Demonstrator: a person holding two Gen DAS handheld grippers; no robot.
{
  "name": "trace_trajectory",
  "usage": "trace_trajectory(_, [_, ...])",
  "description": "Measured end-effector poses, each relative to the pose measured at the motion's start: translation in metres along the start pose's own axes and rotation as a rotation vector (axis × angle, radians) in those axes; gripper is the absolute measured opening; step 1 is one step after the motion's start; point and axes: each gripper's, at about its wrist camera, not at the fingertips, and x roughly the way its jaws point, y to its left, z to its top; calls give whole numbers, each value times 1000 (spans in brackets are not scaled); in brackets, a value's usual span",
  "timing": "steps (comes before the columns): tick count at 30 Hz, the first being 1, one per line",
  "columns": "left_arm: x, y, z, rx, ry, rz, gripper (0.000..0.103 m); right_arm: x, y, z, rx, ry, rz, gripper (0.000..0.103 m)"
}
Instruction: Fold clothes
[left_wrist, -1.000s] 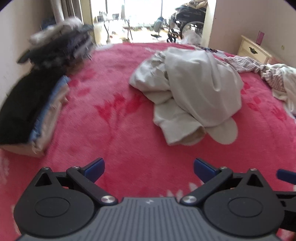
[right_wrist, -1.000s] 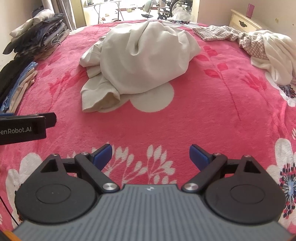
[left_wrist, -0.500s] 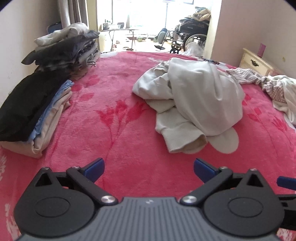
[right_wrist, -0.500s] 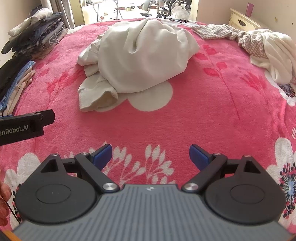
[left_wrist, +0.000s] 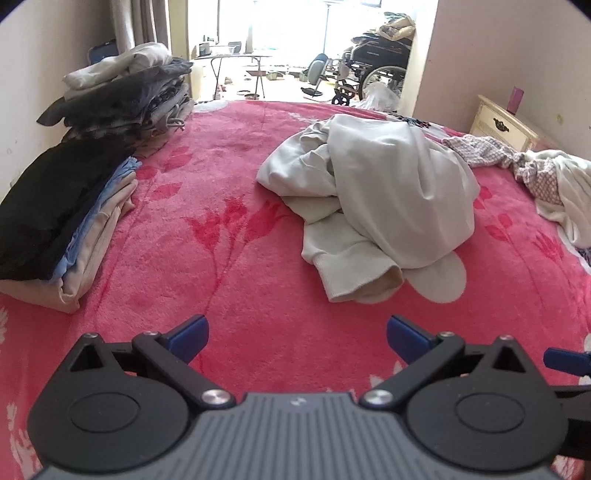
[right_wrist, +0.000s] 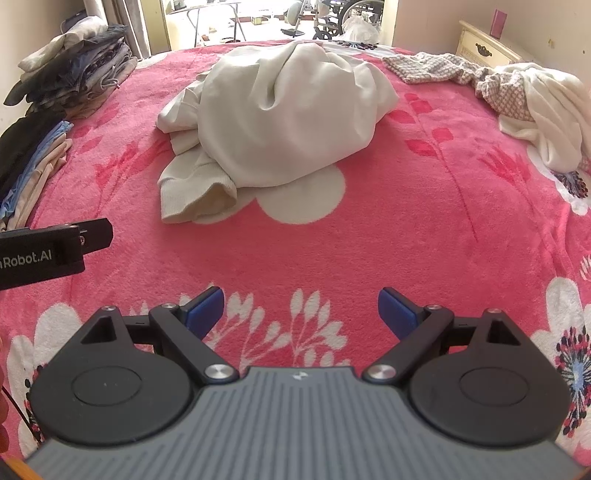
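A crumpled cream sweatshirt (left_wrist: 376, 199) lies in a heap in the middle of the pink floral bedspread (left_wrist: 221, 229), one ribbed cuff towards me; it also shows in the right wrist view (right_wrist: 280, 118). My left gripper (left_wrist: 297, 334) is open and empty, above the bedspread well short of the heap. My right gripper (right_wrist: 300, 308) is open and empty, also short of the sweatshirt. The left gripper's body (right_wrist: 51, 251) shows at the left edge of the right wrist view.
Two stacks of folded clothes sit along the left edge: a near one (left_wrist: 59, 221) and a far dark one (left_wrist: 125, 99). A checked garment (right_wrist: 461, 74) and a white one (right_wrist: 546, 114) lie at the right. A nightstand (left_wrist: 502, 123) stands beyond.
Both grippers have moved a little closer to the sweatshirt. The left wrist view has steadied after blur. Jaws remain open.
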Motion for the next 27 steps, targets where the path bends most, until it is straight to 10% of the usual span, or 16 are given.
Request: trace_trajectory(27, [1, 5, 2, -11, 12, 82, 103, 0, -2, 0, 6, 10, -6, 91])
